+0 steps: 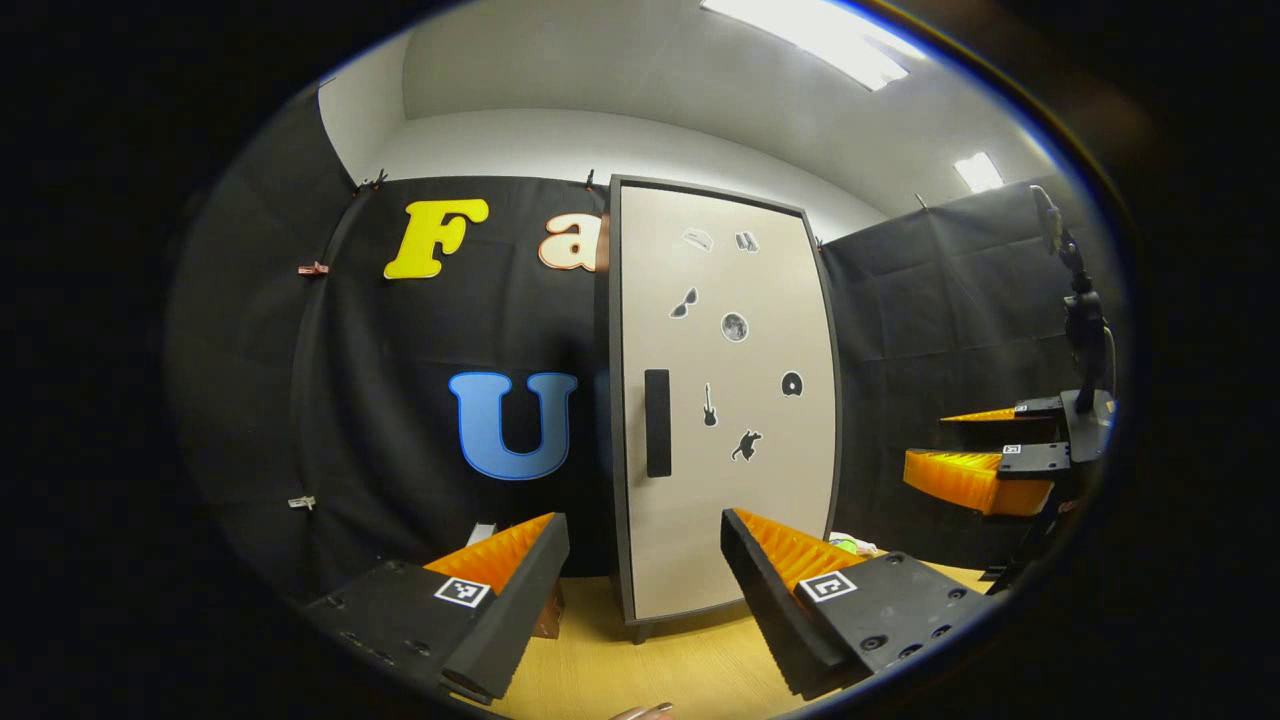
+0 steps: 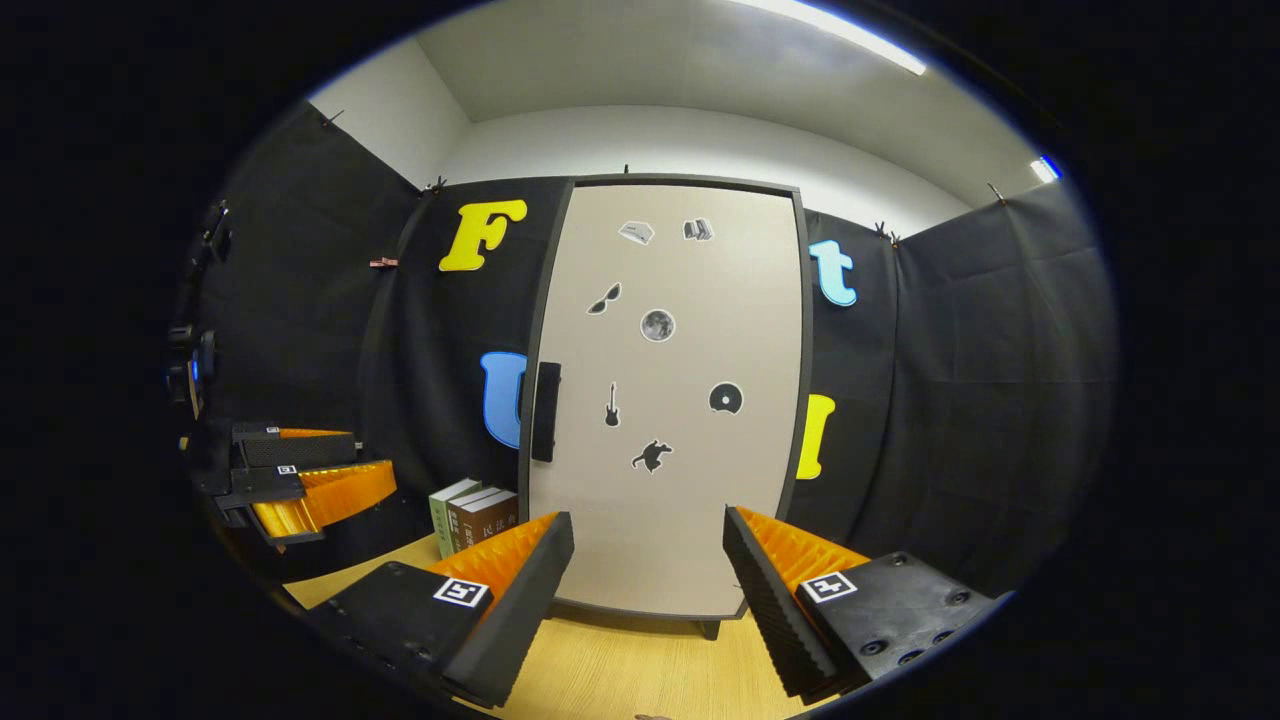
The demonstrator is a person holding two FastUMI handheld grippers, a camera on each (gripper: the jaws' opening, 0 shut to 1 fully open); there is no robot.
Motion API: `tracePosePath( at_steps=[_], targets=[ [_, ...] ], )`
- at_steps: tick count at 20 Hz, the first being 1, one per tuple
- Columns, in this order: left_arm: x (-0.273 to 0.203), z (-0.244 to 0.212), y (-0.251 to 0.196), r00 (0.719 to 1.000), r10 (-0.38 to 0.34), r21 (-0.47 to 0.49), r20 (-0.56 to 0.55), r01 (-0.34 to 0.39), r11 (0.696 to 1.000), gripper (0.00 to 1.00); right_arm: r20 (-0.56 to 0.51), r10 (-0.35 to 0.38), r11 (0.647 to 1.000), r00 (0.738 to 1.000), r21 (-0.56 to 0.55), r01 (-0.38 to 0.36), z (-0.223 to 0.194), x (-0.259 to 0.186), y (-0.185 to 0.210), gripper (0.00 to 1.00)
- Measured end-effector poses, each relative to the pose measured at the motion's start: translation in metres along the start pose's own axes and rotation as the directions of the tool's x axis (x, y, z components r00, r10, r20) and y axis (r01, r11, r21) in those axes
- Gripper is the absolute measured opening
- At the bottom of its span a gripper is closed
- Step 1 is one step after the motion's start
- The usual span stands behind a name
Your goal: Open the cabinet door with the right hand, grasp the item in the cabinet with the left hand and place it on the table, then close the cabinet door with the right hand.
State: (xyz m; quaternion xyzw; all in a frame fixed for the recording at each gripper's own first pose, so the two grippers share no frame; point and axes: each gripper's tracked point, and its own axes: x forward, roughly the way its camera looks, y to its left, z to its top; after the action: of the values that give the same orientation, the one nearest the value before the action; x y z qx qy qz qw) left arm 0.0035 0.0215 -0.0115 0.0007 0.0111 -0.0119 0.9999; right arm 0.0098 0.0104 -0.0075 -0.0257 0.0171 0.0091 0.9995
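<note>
The tall beige cabinet door [image 2: 665, 400] with a dark frame and small black stickers stands closed on the pale wooden bench [image 2: 620, 670], its black vertical handle [image 2: 546, 410] on the left edge, untouched. The item inside is hidden behind the door, so nothing of the task looks done: opening, taking out, placing and closing all remain. The right hand-held gripper [image 2: 648, 580] faces the door, jaws wide and empty, well short of the handle. The left hand-held gripper [image 1: 645, 580] is likewise spread wide, holding nothing. A few upright books [image 2: 472, 515] stand left of the cabinet.
</note>
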Motion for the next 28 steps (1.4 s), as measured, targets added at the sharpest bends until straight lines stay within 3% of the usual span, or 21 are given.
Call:
tracePosePath(
  at_steps=[5,12,22,28],
  targets=[
    [-0.009,-0.001,0.011,1.0,-0.014,0.0,-0.005,0.014,1.0,0.96,0.021,0.028,0.999,0.999,0.029,-0.029,0.008,0.002,0.011,0.96],
    [-0.039,-0.009,0.055,0.999,0.036,-0.001,-0.024,-0.036,0.999,0.96,0.05,0.135,0.99,0.99,0.036,-0.137,0.015,0.072,0.09,0.97],
    [-0.071,-0.016,0.131,0.982,0.187,-0.018,-0.026,-0.187,0.982,0.96,0.112,0.109,0.994,0.988,0.011,-0.111,0.023,0.17,0.134,0.96],
    [-0.088,-0.024,0.151,0.968,0.249,-0.054,-0.042,-0.251,0.966,0.98,0.119,0.026,0.999,0.993,0.034,-0.031,0.015,0.219,0.132,0.97]
  ],
)
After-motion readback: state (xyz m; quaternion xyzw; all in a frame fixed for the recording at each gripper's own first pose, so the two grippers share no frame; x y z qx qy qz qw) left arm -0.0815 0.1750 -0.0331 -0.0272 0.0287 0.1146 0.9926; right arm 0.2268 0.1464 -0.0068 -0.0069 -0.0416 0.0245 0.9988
